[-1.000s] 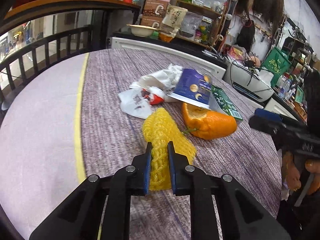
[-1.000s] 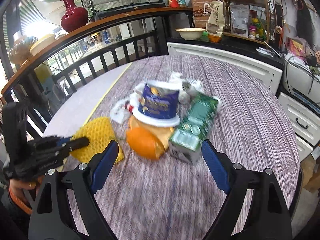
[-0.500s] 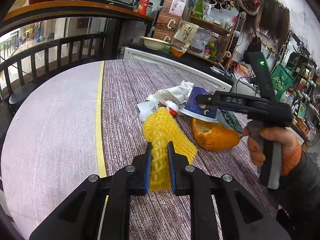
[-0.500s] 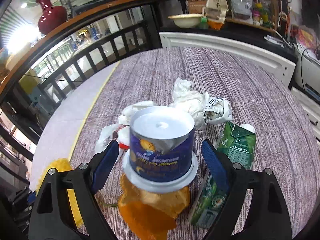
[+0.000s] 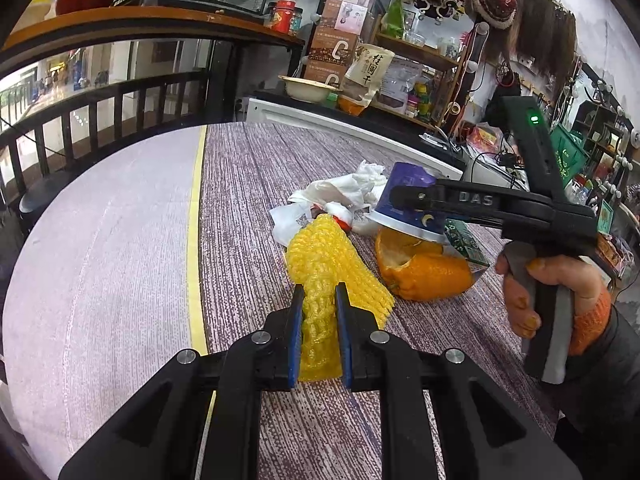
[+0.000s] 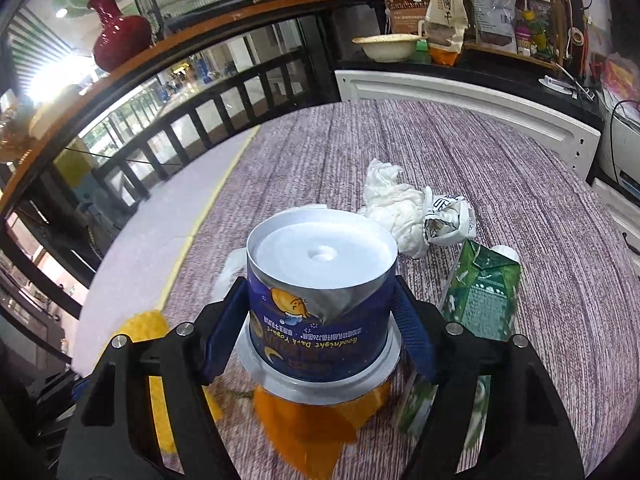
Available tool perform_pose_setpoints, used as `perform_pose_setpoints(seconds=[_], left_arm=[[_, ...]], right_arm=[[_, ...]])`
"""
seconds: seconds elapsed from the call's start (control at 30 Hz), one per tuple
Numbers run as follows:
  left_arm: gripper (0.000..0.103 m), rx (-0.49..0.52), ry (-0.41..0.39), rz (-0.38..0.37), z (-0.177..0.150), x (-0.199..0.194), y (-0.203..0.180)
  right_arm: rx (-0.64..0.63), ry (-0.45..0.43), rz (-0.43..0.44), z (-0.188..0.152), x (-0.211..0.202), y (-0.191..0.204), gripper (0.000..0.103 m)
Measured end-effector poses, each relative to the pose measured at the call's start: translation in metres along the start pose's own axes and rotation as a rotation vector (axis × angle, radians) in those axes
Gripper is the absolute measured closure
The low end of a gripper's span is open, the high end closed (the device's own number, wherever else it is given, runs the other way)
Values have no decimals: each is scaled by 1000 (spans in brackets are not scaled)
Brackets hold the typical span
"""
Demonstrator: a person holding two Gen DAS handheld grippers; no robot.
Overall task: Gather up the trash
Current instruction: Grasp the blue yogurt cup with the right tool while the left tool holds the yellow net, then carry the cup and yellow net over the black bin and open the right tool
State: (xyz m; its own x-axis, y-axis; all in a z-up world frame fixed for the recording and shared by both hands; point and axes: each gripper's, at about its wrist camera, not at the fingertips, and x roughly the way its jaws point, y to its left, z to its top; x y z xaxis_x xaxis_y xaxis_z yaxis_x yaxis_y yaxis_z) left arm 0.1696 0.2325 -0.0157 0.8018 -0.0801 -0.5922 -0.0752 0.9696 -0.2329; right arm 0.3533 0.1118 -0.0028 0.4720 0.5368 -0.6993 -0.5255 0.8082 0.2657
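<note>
My left gripper (image 5: 318, 292) is shut on a yellow foam fruit net (image 5: 324, 252) lying on the purple table. An upside-down dark blue yogurt cup (image 6: 320, 312) sits on an orange peel (image 6: 308, 424). My right gripper (image 6: 320, 280) is closing around the cup, and both blue pads touch its walls. The left wrist view shows that gripper's finger (image 5: 412, 200) against the cup (image 5: 404, 184), above the peel (image 5: 424, 272), with a hand on the grip. A green carton (image 6: 484, 300) lies right of the cup. Crumpled white tissue (image 6: 396, 204) lies behind it.
A crumpled printed wrapper (image 6: 448, 216) lies beside the tissue, and a white plastic wrapper (image 5: 292, 220) behind the net. A yellow stripe (image 5: 194, 216) divides the purple cloth from a pale band on the left. A dark railing (image 6: 208, 116) and cluttered shelves (image 5: 404, 76) stand beyond the table.
My right gripper has come forward over the trash pile and narrowed its jaws around the yogurt cup. The left gripper keeps its hold on the net, almost in place.
</note>
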Motion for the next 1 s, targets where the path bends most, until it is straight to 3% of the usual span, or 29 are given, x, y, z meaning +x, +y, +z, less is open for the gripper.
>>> perform_pose_setpoints(seconds=[0.17, 0.43, 1.0], left_arm=[[88, 20, -14, -9, 3, -6, -11], [87, 71, -43, -34, 8, -17, -42], [87, 189, -15, -176, 2, -1, -137]], right_arm=[[-43, -56, 30, -11, -39, 8, 32], [-97, -128, 8, -36, -87, 4, 32], [11, -208, -121, -92, -177, -85, 32]])
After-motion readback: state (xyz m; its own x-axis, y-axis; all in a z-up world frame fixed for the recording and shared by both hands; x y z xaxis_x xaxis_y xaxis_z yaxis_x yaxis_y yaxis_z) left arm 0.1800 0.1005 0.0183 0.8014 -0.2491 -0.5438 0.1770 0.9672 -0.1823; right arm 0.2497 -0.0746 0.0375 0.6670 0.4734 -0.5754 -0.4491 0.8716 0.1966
